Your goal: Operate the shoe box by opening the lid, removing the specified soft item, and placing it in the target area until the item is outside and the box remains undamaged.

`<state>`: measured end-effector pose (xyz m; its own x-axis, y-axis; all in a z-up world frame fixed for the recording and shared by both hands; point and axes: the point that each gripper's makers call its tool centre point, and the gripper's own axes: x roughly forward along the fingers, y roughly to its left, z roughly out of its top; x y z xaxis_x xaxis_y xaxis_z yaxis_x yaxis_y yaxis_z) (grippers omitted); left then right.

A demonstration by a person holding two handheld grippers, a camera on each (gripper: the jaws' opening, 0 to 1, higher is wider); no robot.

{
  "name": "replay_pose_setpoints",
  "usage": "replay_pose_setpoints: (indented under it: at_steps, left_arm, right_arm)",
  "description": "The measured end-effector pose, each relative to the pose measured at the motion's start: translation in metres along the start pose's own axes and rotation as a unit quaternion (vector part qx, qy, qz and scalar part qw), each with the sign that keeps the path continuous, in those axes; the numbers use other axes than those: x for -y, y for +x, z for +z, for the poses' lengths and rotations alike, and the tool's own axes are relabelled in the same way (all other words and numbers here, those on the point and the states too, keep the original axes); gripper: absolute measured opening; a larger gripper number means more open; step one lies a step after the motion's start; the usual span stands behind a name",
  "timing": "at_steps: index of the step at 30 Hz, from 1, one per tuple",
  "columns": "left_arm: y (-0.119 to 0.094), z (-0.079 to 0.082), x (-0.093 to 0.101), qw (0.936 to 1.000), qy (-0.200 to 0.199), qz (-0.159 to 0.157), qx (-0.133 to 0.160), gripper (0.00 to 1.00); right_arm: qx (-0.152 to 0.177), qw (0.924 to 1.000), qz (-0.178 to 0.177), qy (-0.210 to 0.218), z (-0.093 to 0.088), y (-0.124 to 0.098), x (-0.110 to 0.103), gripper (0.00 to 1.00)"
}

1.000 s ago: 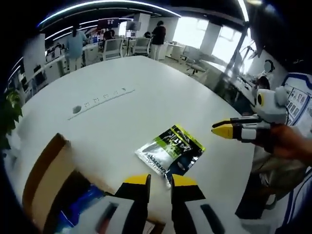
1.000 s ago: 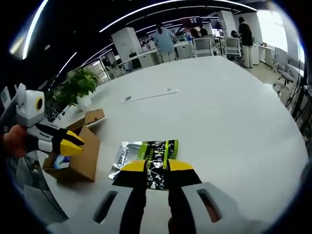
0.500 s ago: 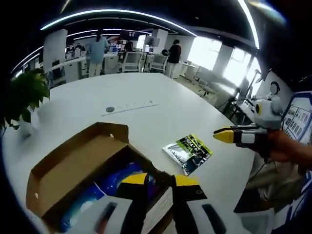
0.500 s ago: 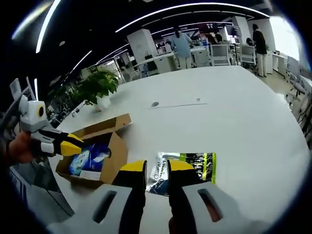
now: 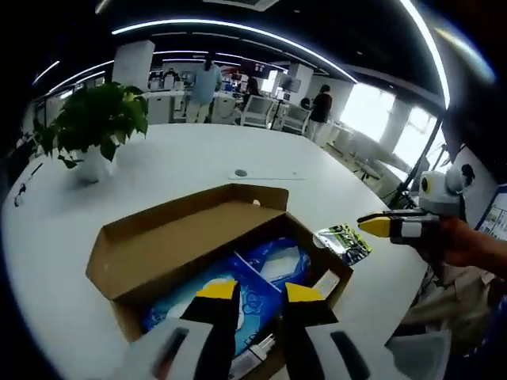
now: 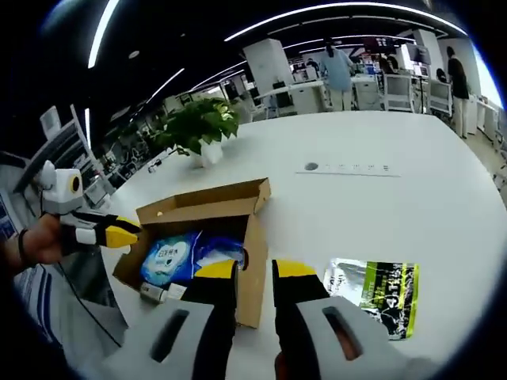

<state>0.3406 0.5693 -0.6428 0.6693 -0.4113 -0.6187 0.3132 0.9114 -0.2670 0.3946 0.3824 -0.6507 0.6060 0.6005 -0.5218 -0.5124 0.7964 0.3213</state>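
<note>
An open brown cardboard box (image 5: 182, 215) sits on the white table with its lid flap folded back; blue-and-white soft packs (image 5: 277, 261) lie inside. My left gripper (image 5: 260, 293) hovers over the box's near edge, jaws a narrow gap apart with nothing between them. A green, black and silver pouch (image 5: 345, 241) lies flat on the table just right of the box. In the right gripper view the box (image 6: 206, 207) is at left, the pouch (image 6: 377, 286) at right, and my right gripper (image 6: 255, 271) is above the table between them, narrowly open and empty. The right gripper (image 5: 374, 226) and left gripper (image 6: 125, 235) each enter the other's view.
A potted plant (image 5: 95, 119) stands on the table beyond the box, and a flat power strip (image 6: 348, 167) lies farther out. The round table's edge (image 6: 119, 317) runs close below the box. Desks, chairs and standing people fill the office behind.
Both views have swung toward the box, which now shows whole with its contents. The pouch lies where it was on the table. Neither gripper's jaw gap has changed.
</note>
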Motion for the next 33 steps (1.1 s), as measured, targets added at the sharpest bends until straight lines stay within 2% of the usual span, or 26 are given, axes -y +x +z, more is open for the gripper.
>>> replay_pose_setpoints:
  at_steps: [8, 13, 33]
  left_arm:
    - [-0.021, -0.012, -0.034, 0.9993, -0.020, 0.030, 0.005, 0.21]
    - [-0.027, -0.021, -0.049, 0.9987, -0.033, 0.039, 0.005, 0.21]
    - [-0.049, -0.040, -0.082, 0.9960, -0.065, 0.060, 0.011, 0.22]
  right_arm:
    - [-0.017, 0.9993, 0.028, -0.018, 0.001, 0.026, -0.030, 0.16]
    - [-0.025, 0.9984, 0.042, -0.027, 0.000, 0.039, -0.045, 0.15]
    - [-0.075, 0.9925, 0.083, -0.051, -0.019, 0.094, -0.087, 0.16]
